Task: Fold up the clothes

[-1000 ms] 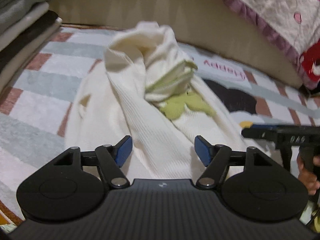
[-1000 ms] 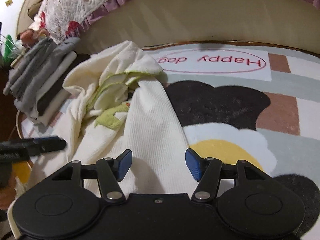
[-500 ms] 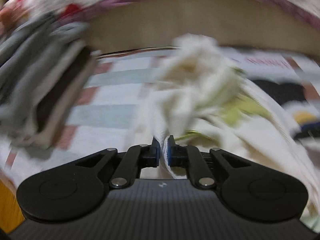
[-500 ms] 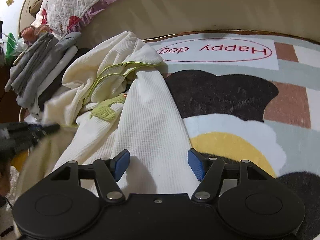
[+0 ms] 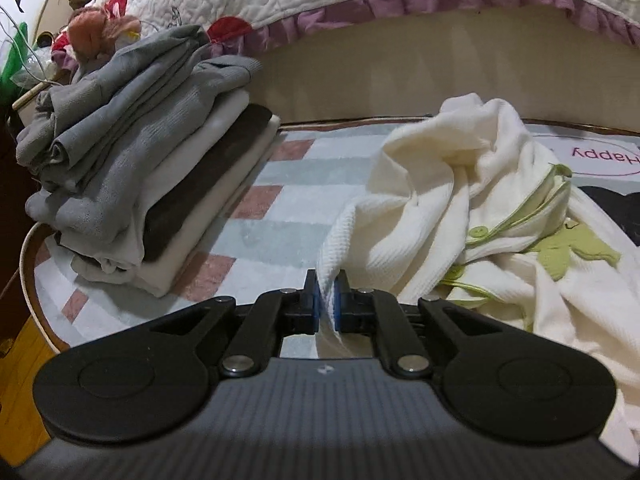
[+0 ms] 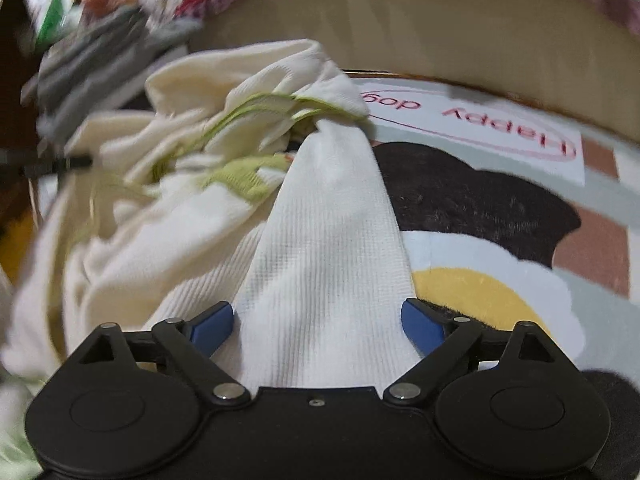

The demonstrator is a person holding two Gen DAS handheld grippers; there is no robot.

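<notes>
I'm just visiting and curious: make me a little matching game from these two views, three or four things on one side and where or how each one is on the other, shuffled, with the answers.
Things:
1. left hand-held gripper
2. right hand-held gripper
3. cream garment
4. stack of folded clothes

States:
A. crumpled on the patterned rug
B. piled neatly at the rug's left edge
C. shut on a corner of cream fabric
D. jaws apart and opening, a cream sleeve lying between them, not pinched

Pairs: 1-C, 2-D, 3-A, 4-B
</notes>
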